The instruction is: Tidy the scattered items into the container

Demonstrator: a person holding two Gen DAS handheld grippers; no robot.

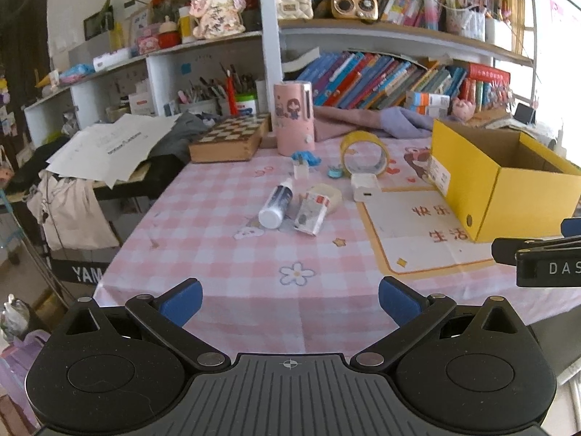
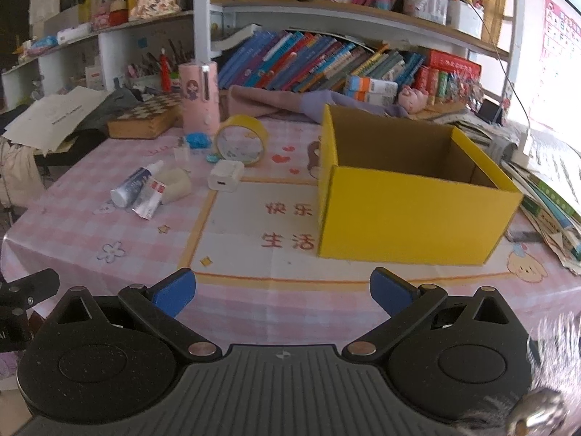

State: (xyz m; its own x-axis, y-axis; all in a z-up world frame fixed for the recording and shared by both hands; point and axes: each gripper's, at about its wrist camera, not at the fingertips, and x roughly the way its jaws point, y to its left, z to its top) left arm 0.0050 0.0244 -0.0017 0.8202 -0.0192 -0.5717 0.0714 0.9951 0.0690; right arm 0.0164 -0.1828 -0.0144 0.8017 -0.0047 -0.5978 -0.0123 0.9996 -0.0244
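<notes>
An open yellow cardboard box (image 2: 414, 214) (image 1: 508, 196) stands on the pink checked tablecloth, nothing visible inside. Left of it lie a white spray bottle (image 1: 277, 203) (image 2: 135, 183), a small red-and-white packet (image 1: 311, 213) (image 2: 150, 198), a cream tape roll (image 1: 332, 196) (image 2: 177, 181), a white charger (image 1: 366, 187) (image 2: 226, 176), a yellow tape roll (image 1: 364, 154) (image 2: 241, 140), a blue clip (image 1: 307, 157) (image 2: 198, 140) and a small clear bottle (image 1: 300, 169). My left gripper (image 1: 290, 299) hangs open over the near table edge. My right gripper (image 2: 283, 290) is open in front of the box.
A pink cylindrical holder (image 1: 293, 118) and a wooden chessboard box (image 1: 230, 138) stand behind the items. Purple cloth (image 1: 363, 118) lies at the back under book shelves. Papers and books pile up right of the box (image 2: 544, 181). The right gripper's side (image 1: 544, 258) shows at the left view's edge.
</notes>
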